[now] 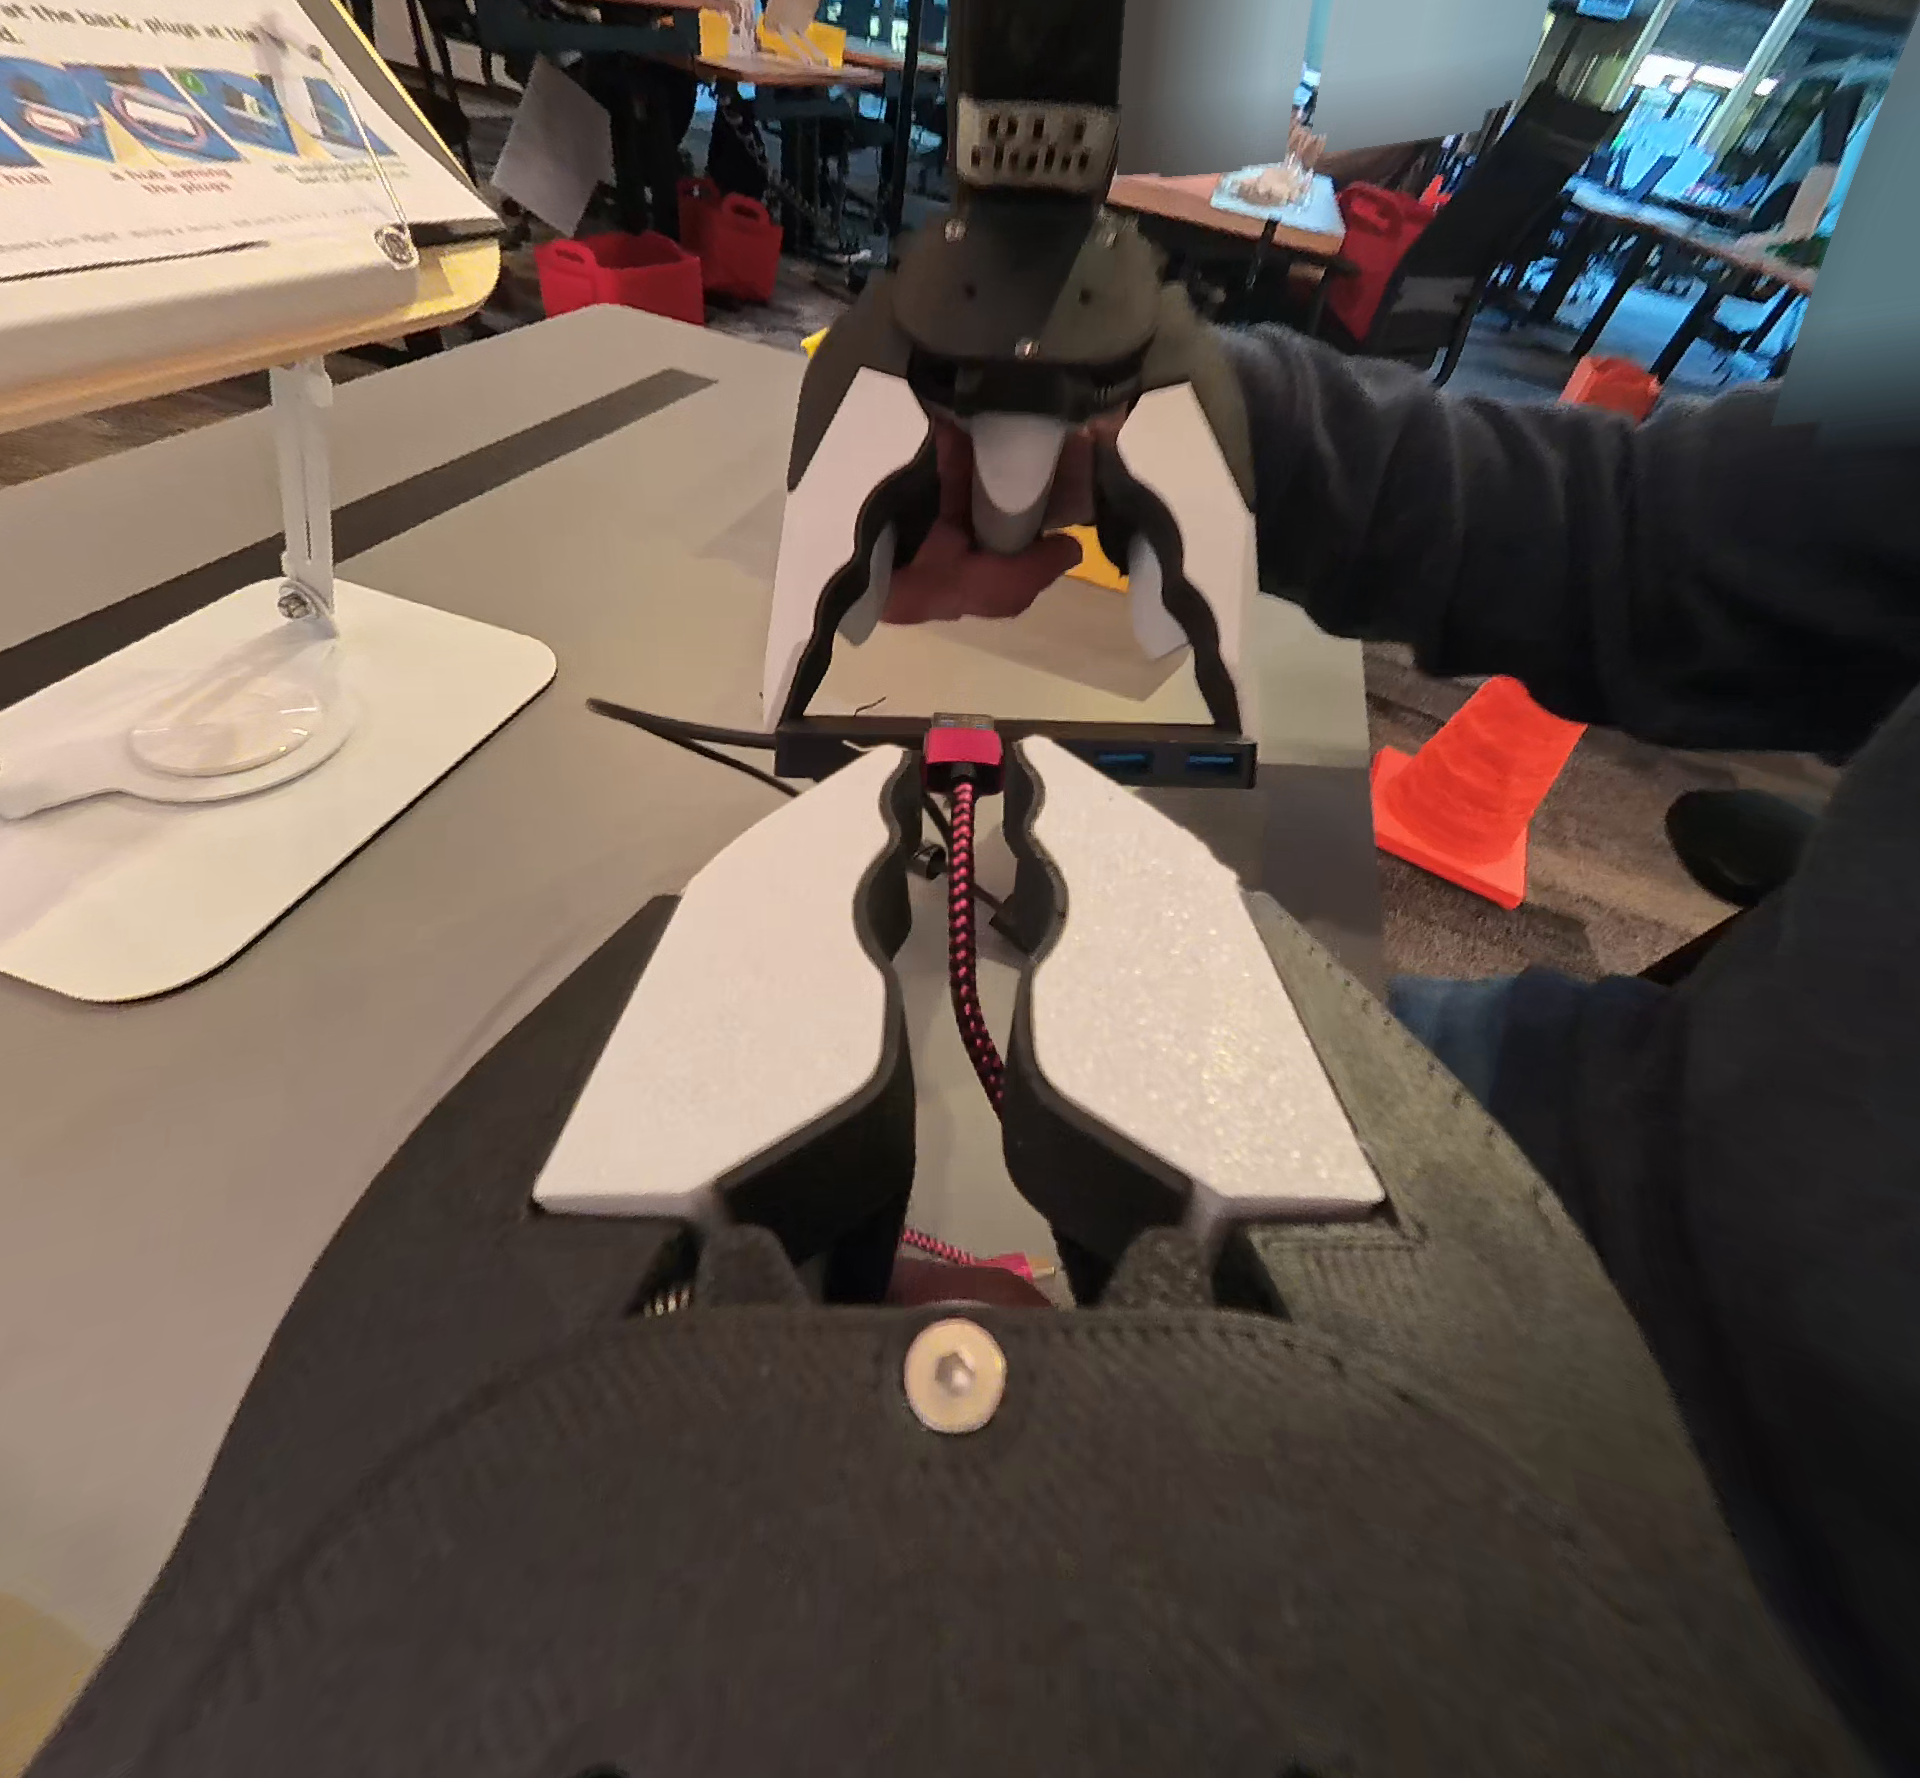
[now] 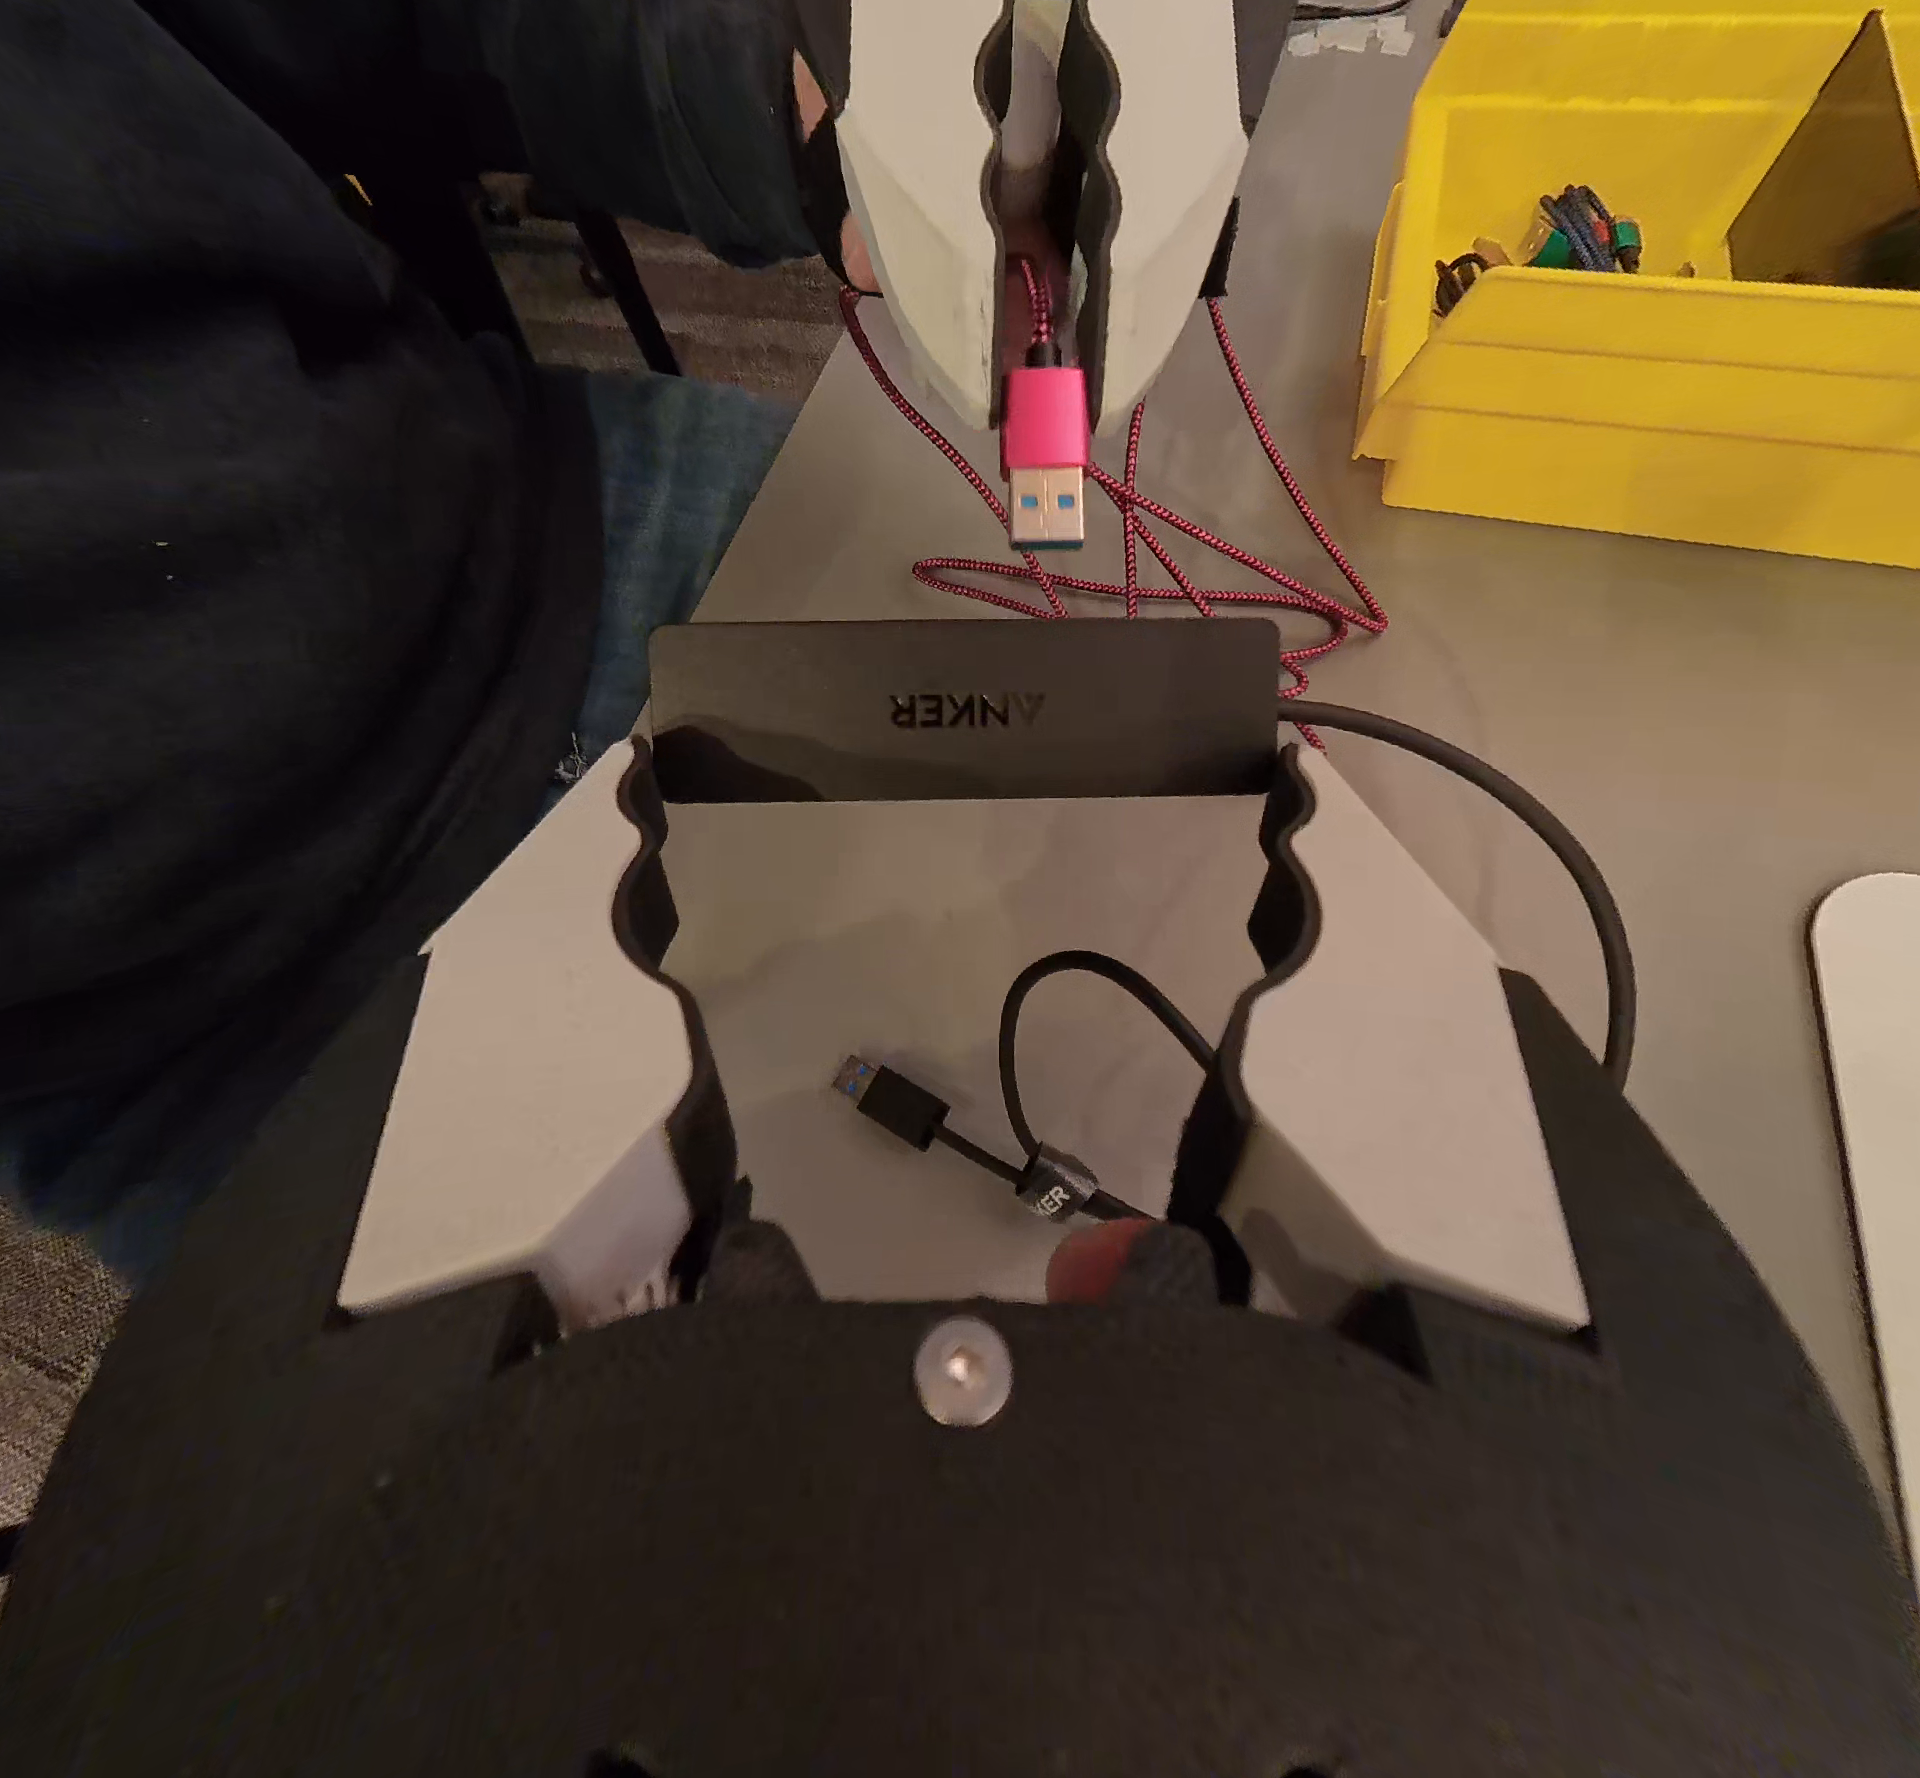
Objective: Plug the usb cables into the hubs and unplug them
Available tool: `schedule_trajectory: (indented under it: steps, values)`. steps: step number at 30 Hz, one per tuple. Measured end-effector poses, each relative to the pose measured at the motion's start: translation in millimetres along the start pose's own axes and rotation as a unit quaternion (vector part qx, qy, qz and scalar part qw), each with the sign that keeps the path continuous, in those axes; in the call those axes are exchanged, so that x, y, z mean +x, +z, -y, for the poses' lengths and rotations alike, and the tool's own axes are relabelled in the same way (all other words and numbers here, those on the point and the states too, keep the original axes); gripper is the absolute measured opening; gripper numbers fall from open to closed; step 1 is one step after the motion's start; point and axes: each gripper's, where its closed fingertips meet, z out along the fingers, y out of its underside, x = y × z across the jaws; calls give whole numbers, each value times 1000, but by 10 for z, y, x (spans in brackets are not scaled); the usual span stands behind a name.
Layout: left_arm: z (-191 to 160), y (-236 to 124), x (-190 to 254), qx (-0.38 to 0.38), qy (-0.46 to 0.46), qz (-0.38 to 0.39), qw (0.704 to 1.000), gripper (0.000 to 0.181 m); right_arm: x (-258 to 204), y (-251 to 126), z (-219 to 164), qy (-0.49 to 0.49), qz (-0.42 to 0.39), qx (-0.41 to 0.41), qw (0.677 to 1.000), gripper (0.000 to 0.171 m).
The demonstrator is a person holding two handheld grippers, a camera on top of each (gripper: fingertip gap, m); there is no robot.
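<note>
In the left wrist view, the left gripper (image 1: 961,762) is seen nearest, its fingers (image 1: 769,980) clenched on the pink plug (image 1: 964,747) of a braided pink-and-black cable (image 1: 971,959), which runs back between them. The plug's metal tip is held at the front face of the black hub (image 1: 1184,760), level with its row of ports; whether it is seated cannot be told. Two blue ports are visible to the right of the plug. Beyond it, the right gripper (image 1: 1013,689) is seen facing the camera, its fingers (image 1: 831,523) spread wide and set against the two ends of the hub, which lies near the table (image 1: 582,897) edge closest to the person. At the left of the table, a white stand (image 1: 260,689) carrying an instruction sheet is placed.

In the right wrist view, the hub's own black lead (image 2: 1558,855) is looped on the table between the fingers, its plug lying free. Farther off, a yellow bin (image 2: 1621,398) holding coloured cables is seen toward the table's right side.
</note>
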Motion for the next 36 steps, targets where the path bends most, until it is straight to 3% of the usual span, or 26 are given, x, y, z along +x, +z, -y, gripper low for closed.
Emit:
schedule_trajectory:
  steps: [21, 36]
  values:
    - [-129, 54, -15, -31, 8, 6, 999, 15, -21, 38, -18, -17, -22, -59, 998, 113]
    - [-138, 59, -1, -31, 2, 2, 1000, 15, -28, 32, -9, -9, -25, -50, 998, 113]
